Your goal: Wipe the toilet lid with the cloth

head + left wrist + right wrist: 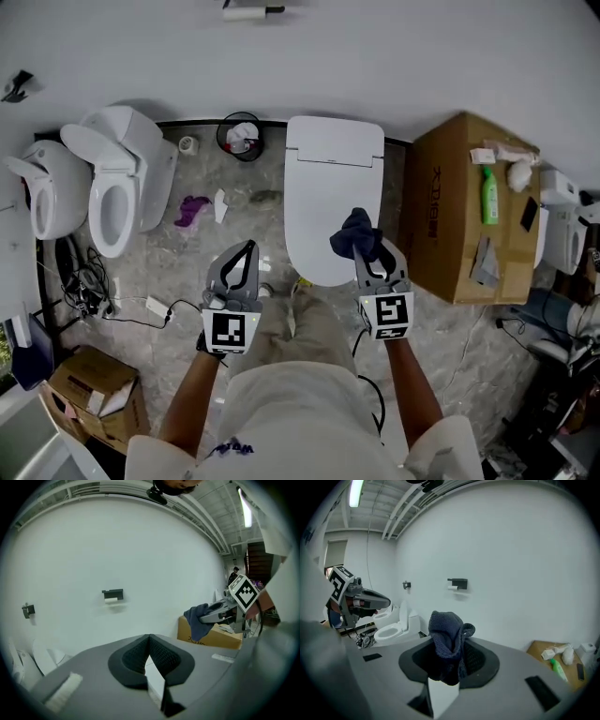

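Observation:
A white toilet with its lid (pixel 330 197) down stands against the far wall in the head view. My right gripper (pixel 370 247) is shut on a dark blue cloth (pixel 355 234), bunched above the lid's near end; the cloth (pixel 448 639) fills the jaws in the right gripper view and the cloth (pixel 198 619) also hangs in the left gripper view. My left gripper (pixel 243 255) is held left of the toilet, above the floor, its jaws shut with nothing between them (pixel 149 639).
Two more white toilets (pixel 117 178) stand at the left, one with its seat up. A black waste bin (pixel 241 136) sits by the wall. A cardboard box (pixel 469 211) with a green bottle (pixel 488 195) stands right of the toilet. Cables (pixel 89 281) and a purple rag (pixel 192 208) lie on the floor.

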`<state>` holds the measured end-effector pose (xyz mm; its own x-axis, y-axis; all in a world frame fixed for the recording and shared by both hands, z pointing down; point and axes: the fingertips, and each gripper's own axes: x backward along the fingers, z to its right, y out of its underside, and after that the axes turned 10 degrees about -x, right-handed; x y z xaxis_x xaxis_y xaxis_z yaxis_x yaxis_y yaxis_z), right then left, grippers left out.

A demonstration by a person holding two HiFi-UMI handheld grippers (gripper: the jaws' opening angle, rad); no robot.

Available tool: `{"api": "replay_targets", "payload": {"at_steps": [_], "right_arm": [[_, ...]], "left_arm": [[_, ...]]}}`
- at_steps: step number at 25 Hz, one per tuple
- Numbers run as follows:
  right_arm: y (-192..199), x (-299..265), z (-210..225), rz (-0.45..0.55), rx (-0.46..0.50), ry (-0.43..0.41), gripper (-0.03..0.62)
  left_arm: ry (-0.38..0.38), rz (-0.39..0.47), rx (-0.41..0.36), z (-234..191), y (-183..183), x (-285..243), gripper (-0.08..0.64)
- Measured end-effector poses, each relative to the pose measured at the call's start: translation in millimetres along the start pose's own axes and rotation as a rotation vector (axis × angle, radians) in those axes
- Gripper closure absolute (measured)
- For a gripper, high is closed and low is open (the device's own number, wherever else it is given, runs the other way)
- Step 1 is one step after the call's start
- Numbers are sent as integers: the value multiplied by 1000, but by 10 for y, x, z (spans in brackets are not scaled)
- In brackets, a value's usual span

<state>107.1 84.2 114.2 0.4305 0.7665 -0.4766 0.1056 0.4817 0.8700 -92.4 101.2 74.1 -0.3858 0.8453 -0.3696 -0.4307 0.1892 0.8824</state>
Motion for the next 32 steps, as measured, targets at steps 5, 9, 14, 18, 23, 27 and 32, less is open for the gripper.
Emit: {"api": "replay_targets", "payload": {"at_steps": [5,9,14,18,23,27,32], "right_arm": [[201,-921,77,-62,34,-37,481],[444,-1746,94,-111,60,-32,481],[809,-2653,112,-154,45,-21,481],[1128,-3228,14,-190,88,-20,480],[1561,-3729,34,-242,122,-6,480],[1857,-4163,8,-271,152,22,482],[2294,-4581,7,-351,195,43,480]], "left_arm": [[19,-51,51,-130,471,-514,560],[50,-54,60,-252,892,-982,560],[77,-38,71,-352,1352,-1468,560],[84,-43,123,-449,1797,-1733,560],[119,-80,140,-343,2318,-1991,560],[126,-92,152,-318,2576,-2083,560],[152,-105,149,-174,2774,-2168,560]]}}
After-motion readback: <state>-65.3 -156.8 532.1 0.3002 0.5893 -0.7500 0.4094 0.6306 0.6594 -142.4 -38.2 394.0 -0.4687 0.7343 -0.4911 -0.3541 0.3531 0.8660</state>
